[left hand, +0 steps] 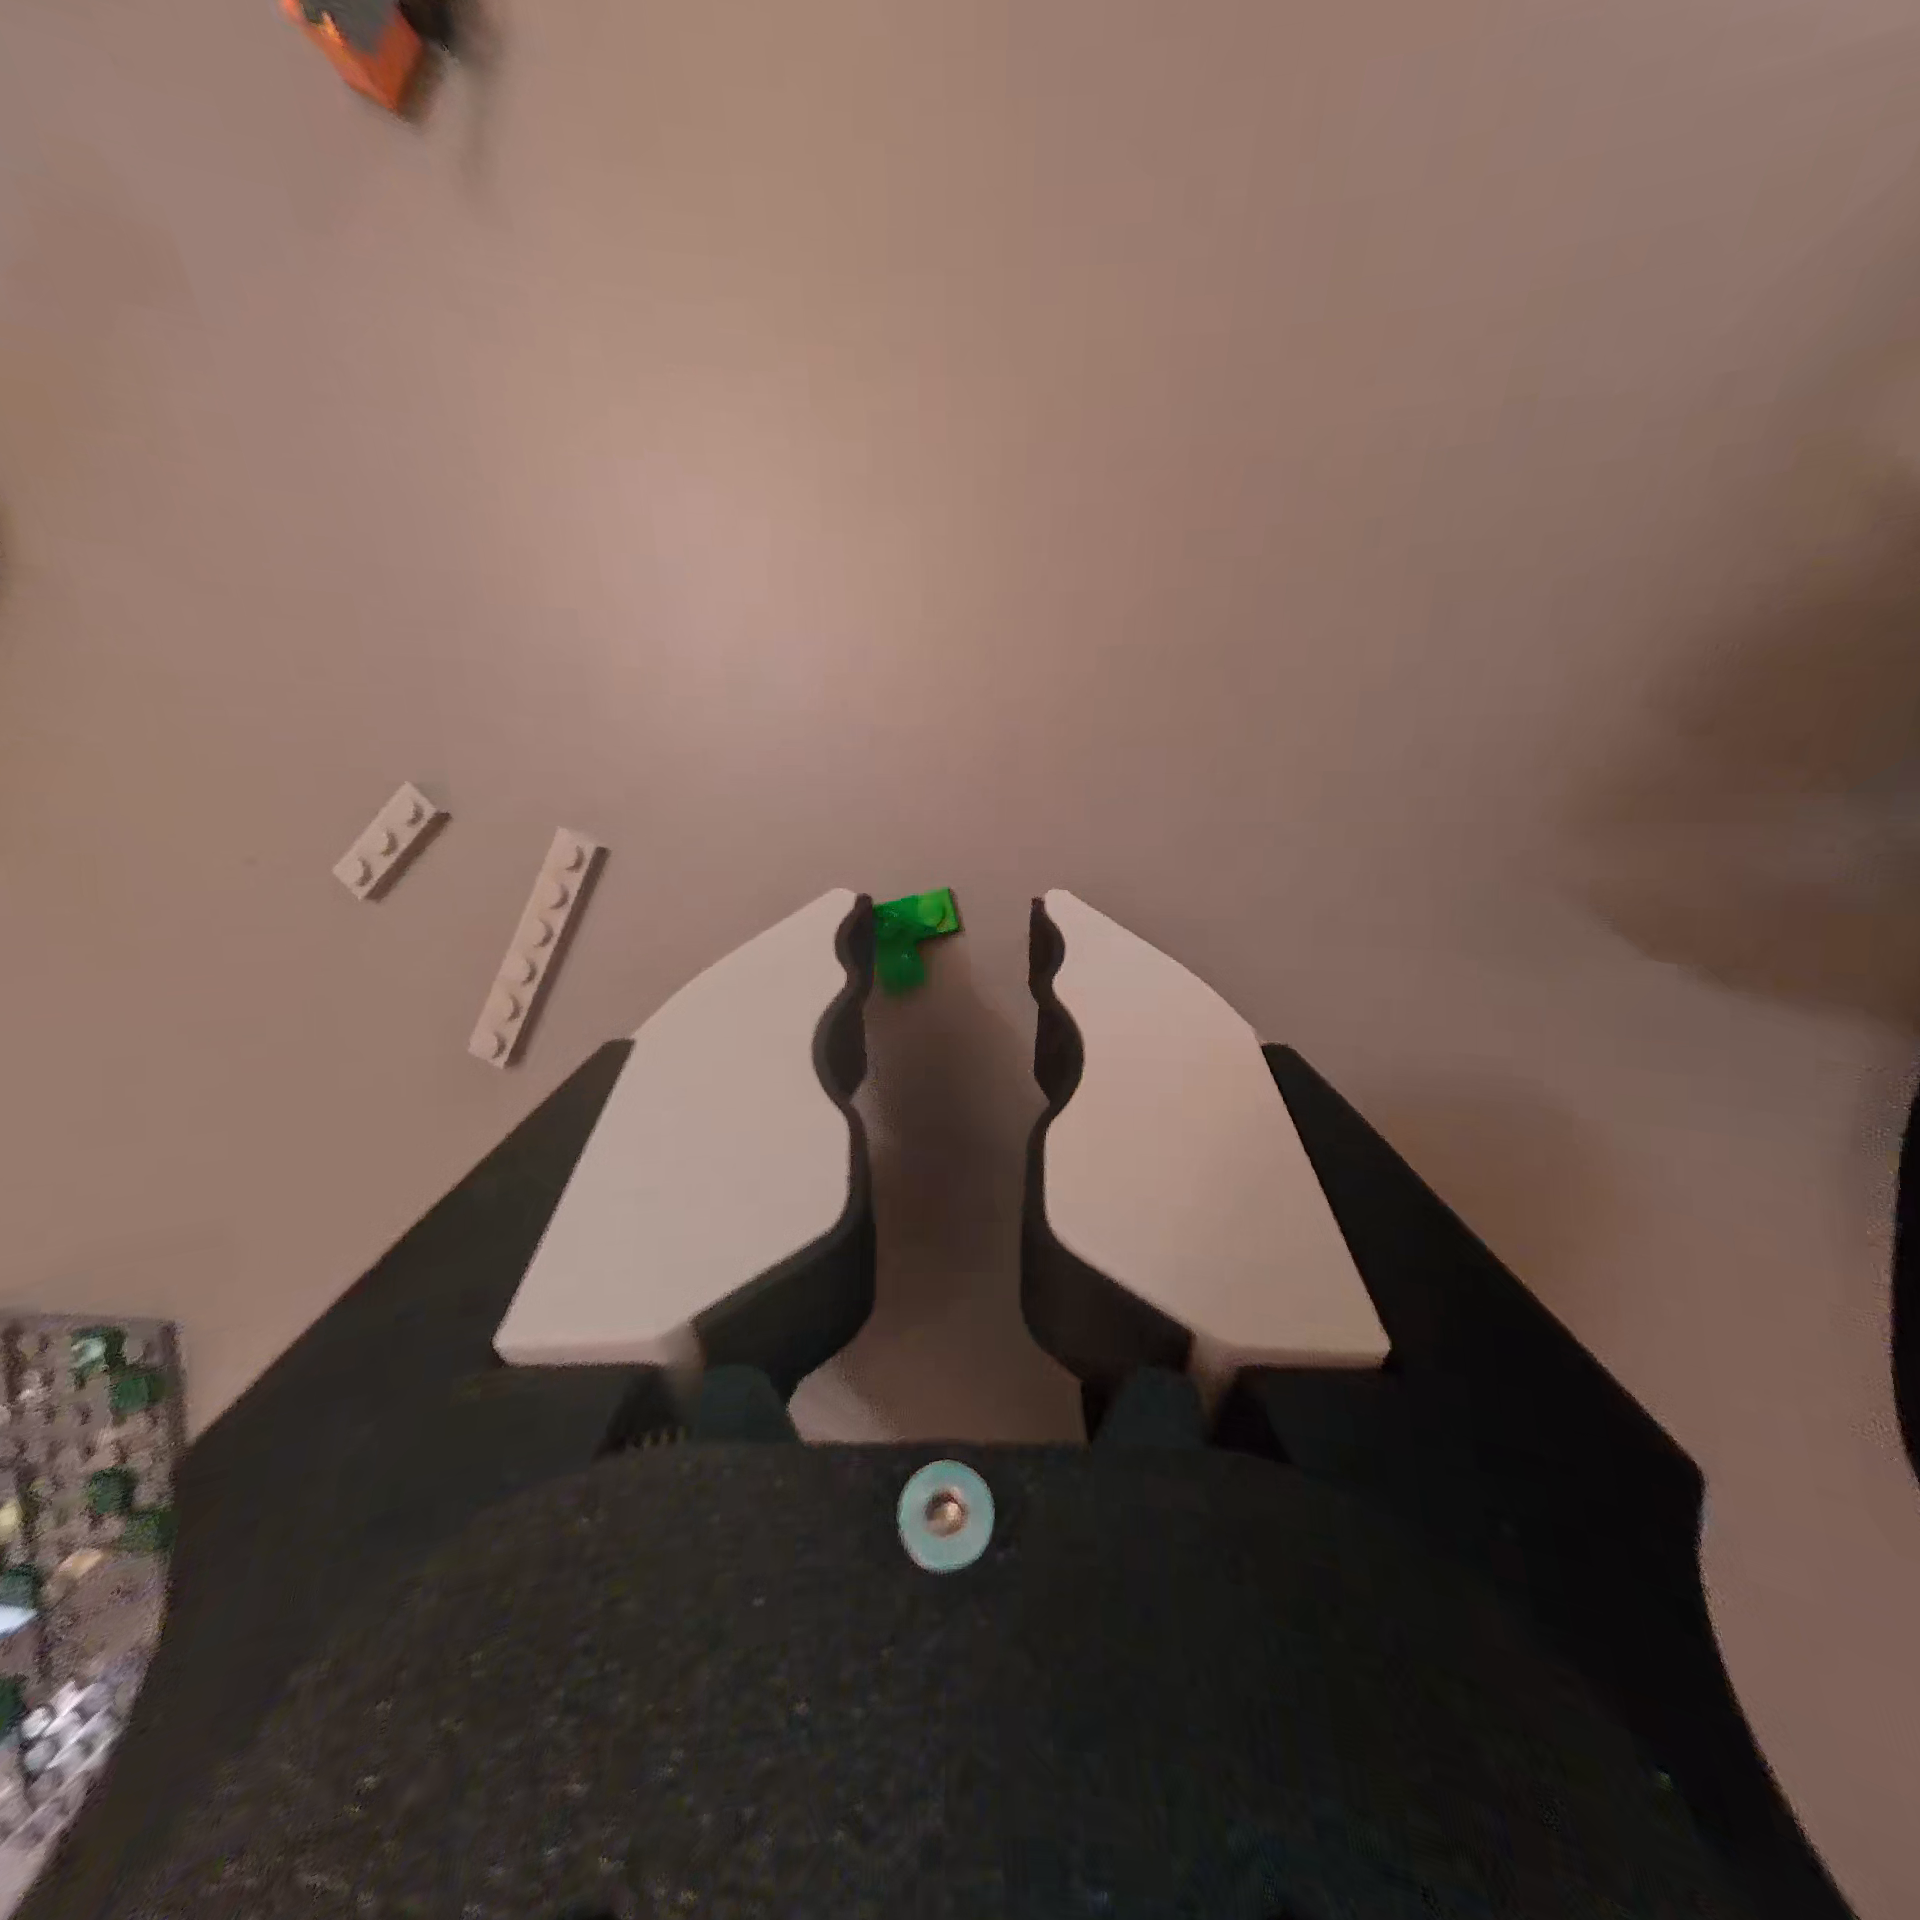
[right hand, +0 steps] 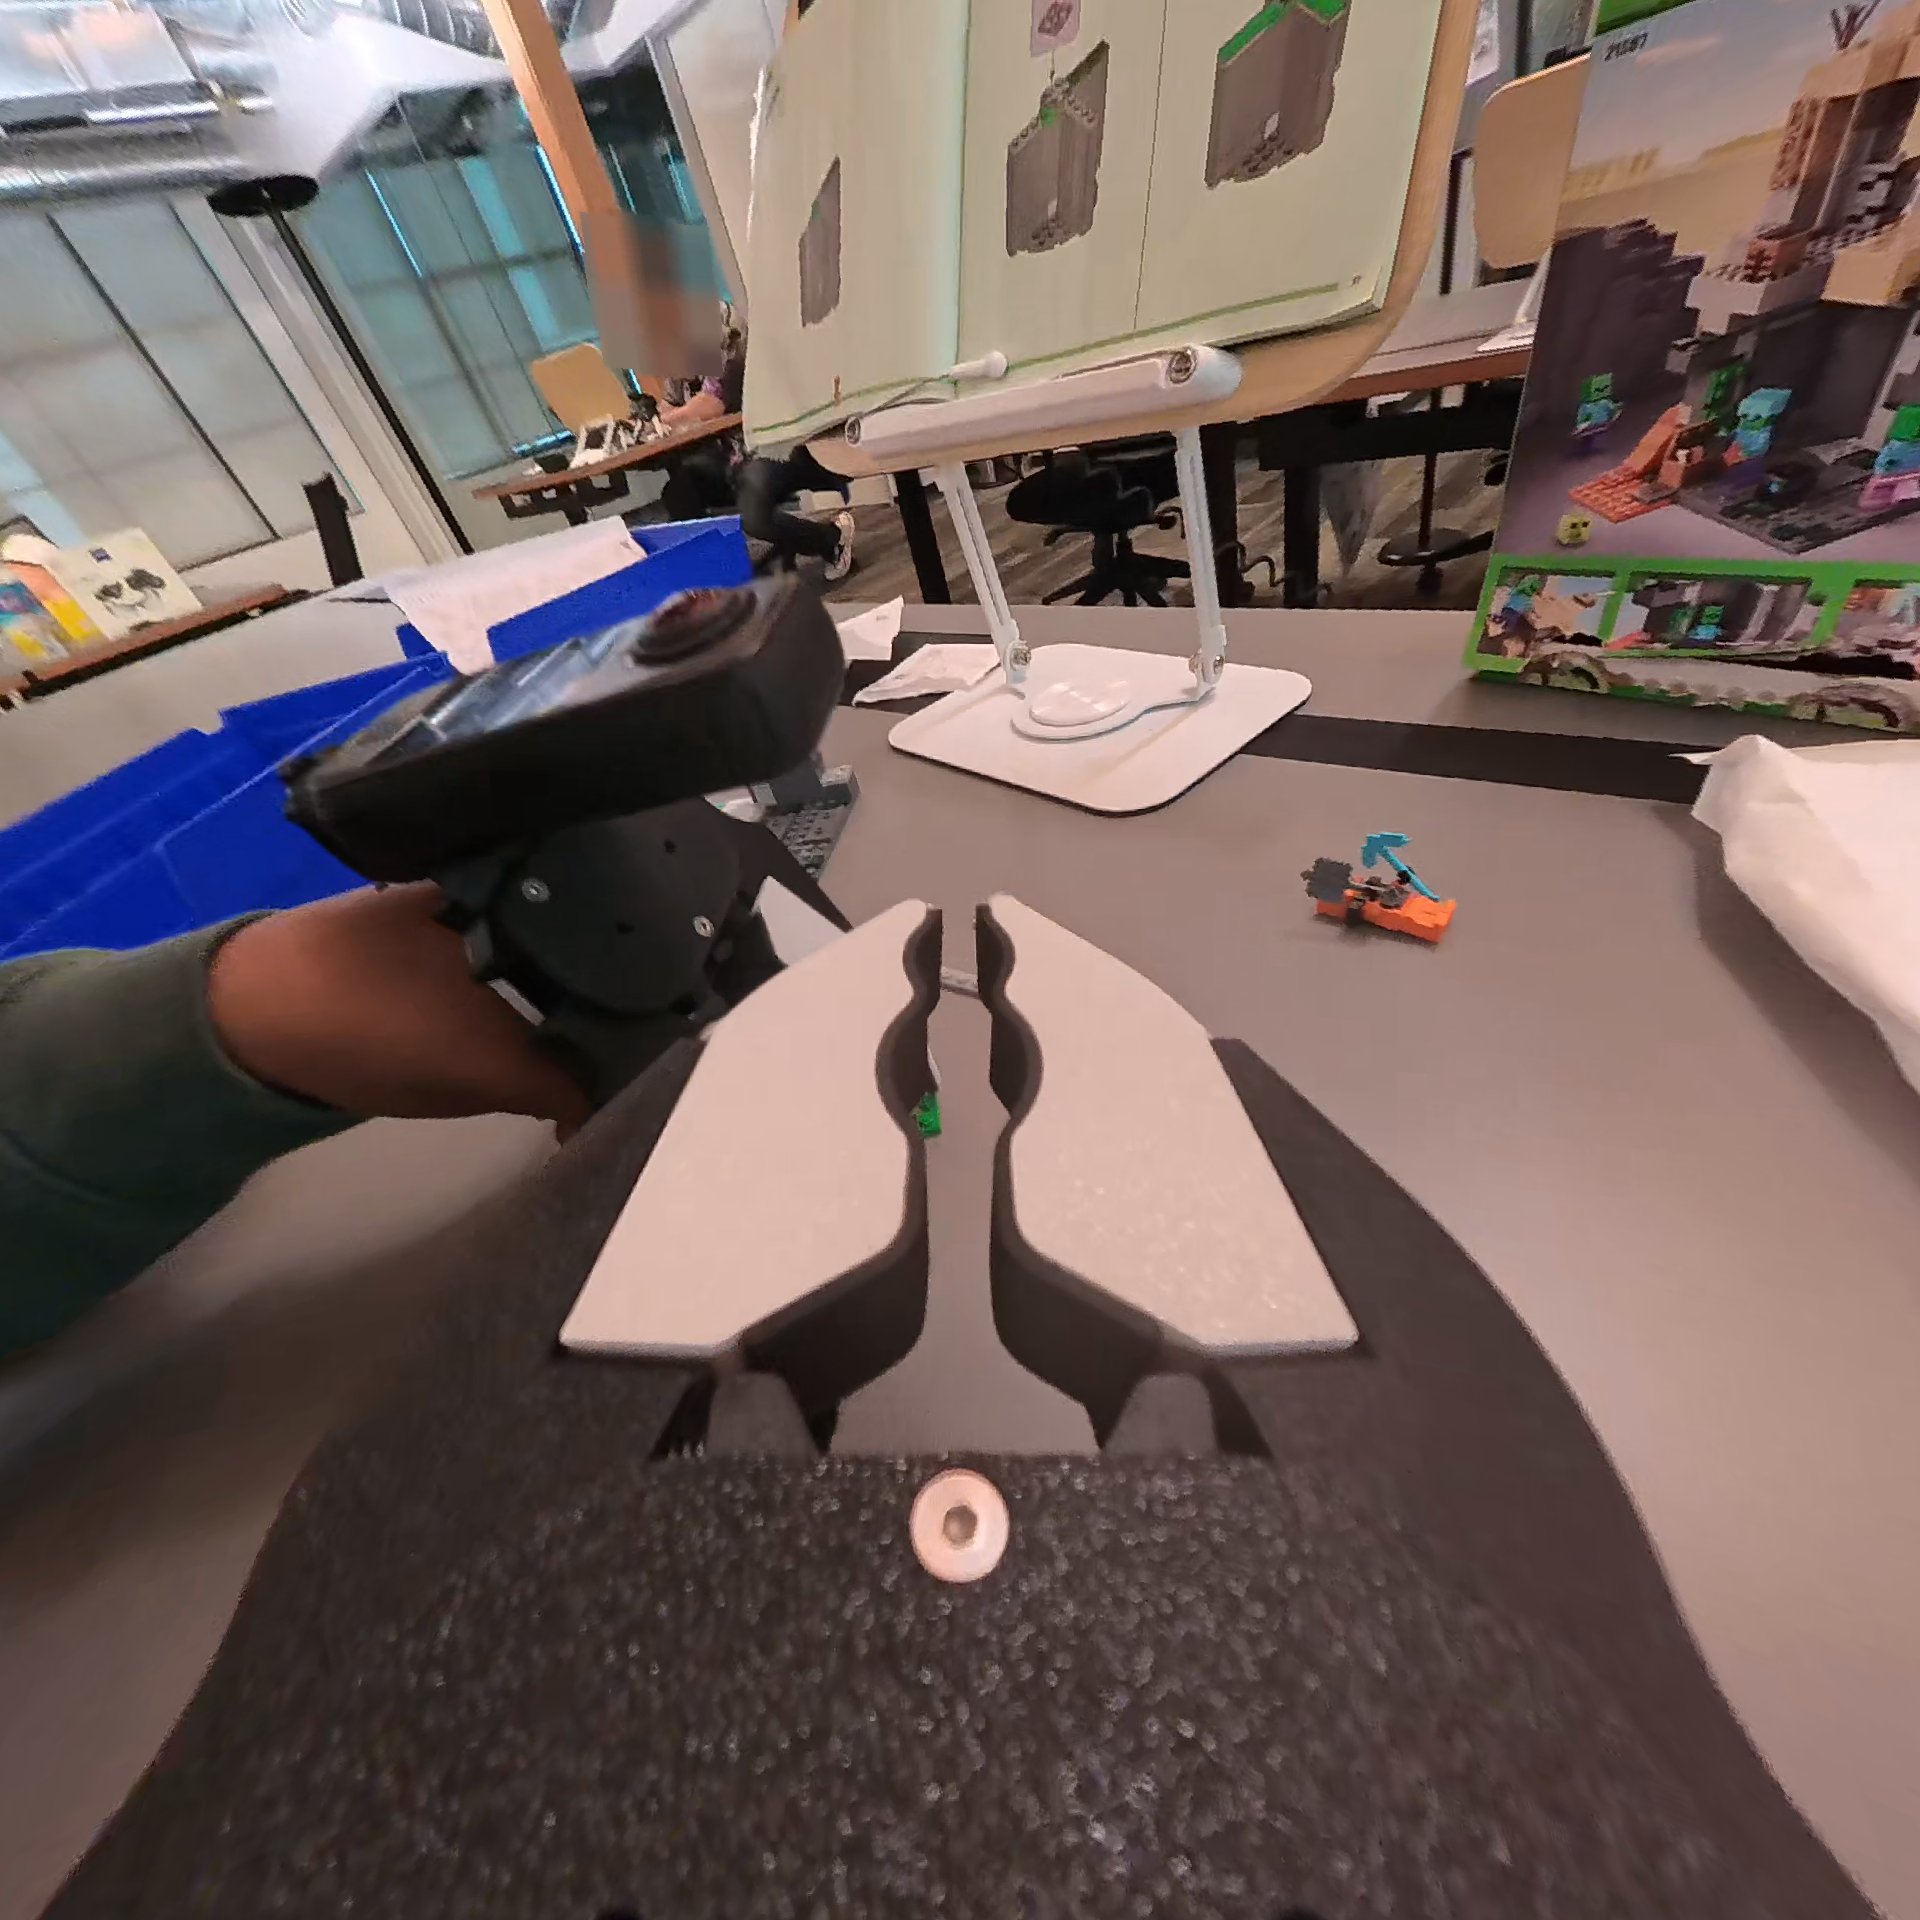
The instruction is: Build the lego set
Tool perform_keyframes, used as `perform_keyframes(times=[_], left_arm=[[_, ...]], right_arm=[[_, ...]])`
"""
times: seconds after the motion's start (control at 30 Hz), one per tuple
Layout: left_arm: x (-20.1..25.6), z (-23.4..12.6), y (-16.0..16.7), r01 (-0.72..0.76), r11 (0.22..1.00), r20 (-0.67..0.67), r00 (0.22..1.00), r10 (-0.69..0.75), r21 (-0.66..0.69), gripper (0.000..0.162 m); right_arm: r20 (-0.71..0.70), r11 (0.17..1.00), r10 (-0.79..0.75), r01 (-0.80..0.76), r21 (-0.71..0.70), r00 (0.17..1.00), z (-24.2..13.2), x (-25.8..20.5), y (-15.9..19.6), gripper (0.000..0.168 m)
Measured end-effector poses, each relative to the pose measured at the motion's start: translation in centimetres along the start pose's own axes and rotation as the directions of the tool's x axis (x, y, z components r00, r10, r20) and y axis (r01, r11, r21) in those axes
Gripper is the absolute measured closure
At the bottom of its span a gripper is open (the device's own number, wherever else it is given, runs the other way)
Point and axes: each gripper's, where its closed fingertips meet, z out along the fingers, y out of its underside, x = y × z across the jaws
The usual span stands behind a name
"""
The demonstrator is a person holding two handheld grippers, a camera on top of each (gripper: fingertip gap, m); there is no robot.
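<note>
A small bright green lego piece (left hand: 914, 940) lies on the grey table between my left gripper's fingertips, close to the left finger. My left gripper (left hand: 948, 914) is open, points down at it and holds nothing. Two light grey plates, a short one (left hand: 390, 842) and a long one (left hand: 538, 945), lie left of it. My right gripper (right hand: 958, 914) is nearly shut with a narrow gap, and nothing shows held in it. Through that gap the green piece (right hand: 925, 1117) shows on the table. The left gripper's body (right hand: 582, 790) and a person's hand (right hand: 364, 1018) are just left of it.
A grey studded baseplate build (left hand: 83, 1455) sits at lower left. A small orange build (right hand: 1382, 899) stands to the right. An instruction booklet on a white stand (right hand: 1091, 717), the set's box (right hand: 1714, 416), blue bins (right hand: 208, 790) and white paper (right hand: 1829, 862) ring the table. My hands' fingertips stand some 15 centimetres from each other. The small orange build (right hand: 1382, 899) lies around 15 centimetres away from my left fingertips.
</note>
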Motion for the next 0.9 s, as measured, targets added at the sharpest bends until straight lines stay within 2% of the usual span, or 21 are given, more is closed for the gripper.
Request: perform_keyframes(times=[0.2,0.3,0.47,0.6,0.73,0.9], left_arm=[[-0.4,0.1,0.1,0.048,0.998,-0.011,0.999,-0.048,0.031,0.147],[-0.3,-0.2,0.4,0.038,0.998,-0.024,0.999,-0.037,0.041,0.148],[1.1,-2.8,1.1,0.011,0.990,-0.059,0.998,-0.003,0.142,0.149],[1.9,-5.3,3.8,-0.006,0.987,-0.076,0.997,0.018,0.160,0.149],[1.4,-6.7,7.7,-0.013,0.994,-0.041,0.999,0.018,0.113,0.149],[-0.7,-7.4,11.8,0.064,0.997,-0.044,0.997,-0.062,0.047,0.148]], right_arm=[[0.020,0.999,-0.029,0.029,-0.017,0.999,0.4,-0.8,0.4,0.163],[0.017,0.999,-0.044,0.044,-0.024,0.999,0.5,-0.8,0.6,0.163],[0.012,0.998,-0.050,0.050,-0.041,0.999,0.8,-0.6,1.1,0.163],[0.020,0.995,-0.070,0.071,-0.072,0.997,1.3,-0.9,1.9,0.163],[0.022,0.989,-0.105,0.107,-0.104,0.994,1.7,-1.0,2.7,0.163],[0.035,0.985,-0.117,0.120,-0.127,0.993,2.0,-1.2,3.4,0.163]])
